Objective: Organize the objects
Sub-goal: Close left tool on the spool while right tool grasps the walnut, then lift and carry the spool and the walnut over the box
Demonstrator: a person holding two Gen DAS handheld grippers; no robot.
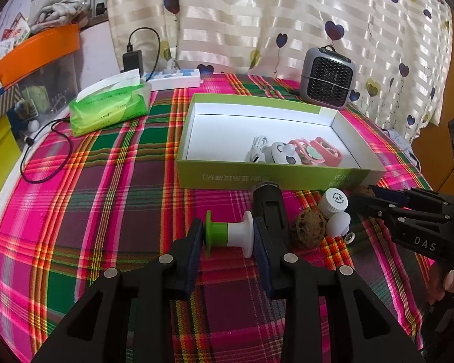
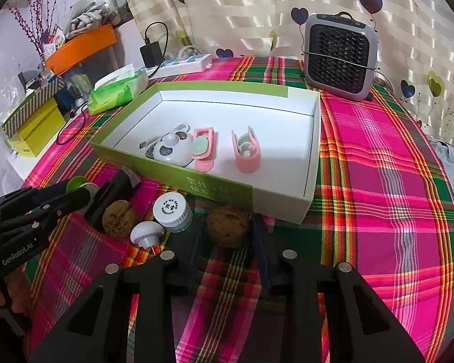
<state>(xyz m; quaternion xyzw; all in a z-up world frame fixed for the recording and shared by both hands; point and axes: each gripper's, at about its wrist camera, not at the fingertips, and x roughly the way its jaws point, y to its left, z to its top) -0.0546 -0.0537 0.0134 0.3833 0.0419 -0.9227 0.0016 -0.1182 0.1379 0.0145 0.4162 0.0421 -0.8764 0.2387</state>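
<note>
Box (image 2: 218,178): panda gadget (image 2: 171,149), white cable (image 1: 257,145), two pink clips (image 2: 203,148)
Left hand-held gripper (image 1: 228,236): pinching green-white spool (image 1: 228,234)
Right hand-held gripper (image 2: 227,239): spread around walnut (image 2: 227,225)

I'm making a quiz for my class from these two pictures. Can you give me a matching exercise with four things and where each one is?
Things:
1. green and white spool
2. panda toy
3. walnut
4. fan

Places:
A. on the cloth, between the fingers of the right tool
B. inside the green box
C. between the fingers of the left tool
D. at the far edge of the table, by the curtain

Pairs: 1-C, 2-B, 3-A, 4-D
</note>
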